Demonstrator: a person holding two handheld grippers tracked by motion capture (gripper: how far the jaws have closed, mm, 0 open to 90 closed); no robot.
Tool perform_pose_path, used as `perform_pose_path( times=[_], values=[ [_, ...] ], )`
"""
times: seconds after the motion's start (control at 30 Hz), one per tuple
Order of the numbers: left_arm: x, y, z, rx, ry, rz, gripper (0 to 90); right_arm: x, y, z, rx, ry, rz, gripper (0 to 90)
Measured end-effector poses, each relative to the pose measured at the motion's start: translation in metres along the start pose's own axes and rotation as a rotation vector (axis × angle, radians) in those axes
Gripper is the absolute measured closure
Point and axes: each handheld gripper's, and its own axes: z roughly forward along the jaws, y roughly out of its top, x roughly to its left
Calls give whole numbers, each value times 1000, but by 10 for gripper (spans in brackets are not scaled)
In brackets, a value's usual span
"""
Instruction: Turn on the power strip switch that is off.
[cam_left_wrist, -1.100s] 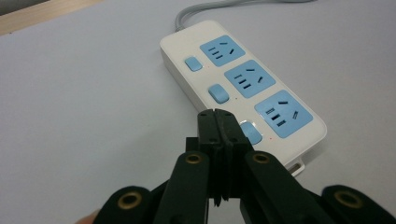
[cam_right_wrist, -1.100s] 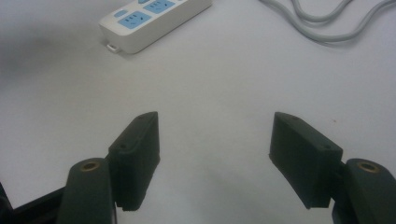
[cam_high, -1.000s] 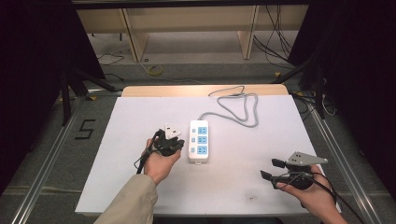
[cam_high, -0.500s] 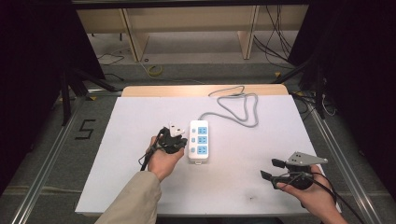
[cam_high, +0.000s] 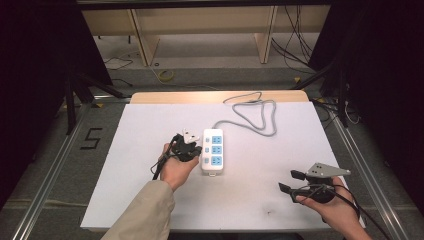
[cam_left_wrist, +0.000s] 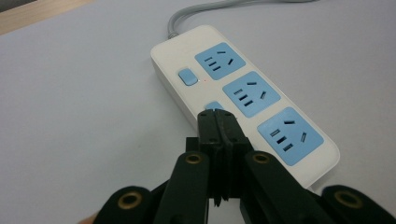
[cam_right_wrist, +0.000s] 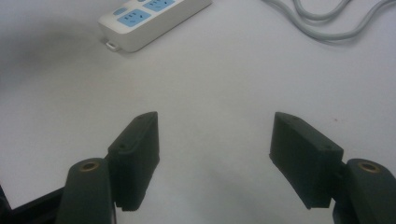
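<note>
Left hand-held gripper has its jaws pressed together with nothing between them, its tip poised just over the middle switch of the power strip, whether touching I can't tell. That white strip with three blue sockets lies near the middle of the white surface, lengthwise from near to far, its grey cord looping off toward the far right. Well apart, at the near right, the right hand-held gripper sits with jaws spread wide, empty, above bare surface.
</note>
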Motion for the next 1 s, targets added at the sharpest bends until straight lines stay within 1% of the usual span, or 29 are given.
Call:
perform_pose_path(
  times=[0.13,0.33,0.63,1.0],
  values=[
    [0,2,2,1,-3,6,896,1,0,1,2,2,1,333],
    [1,4,5,6,-6,-6,896,1,0,1,2,4,0,332],
    [-1,10,10,20,-12,1,897,1,0,2,2,4,-2,332],
    [-1,15,19,38,-16,-9,897,1,-1,1,4,1,0,332]
  ],
)
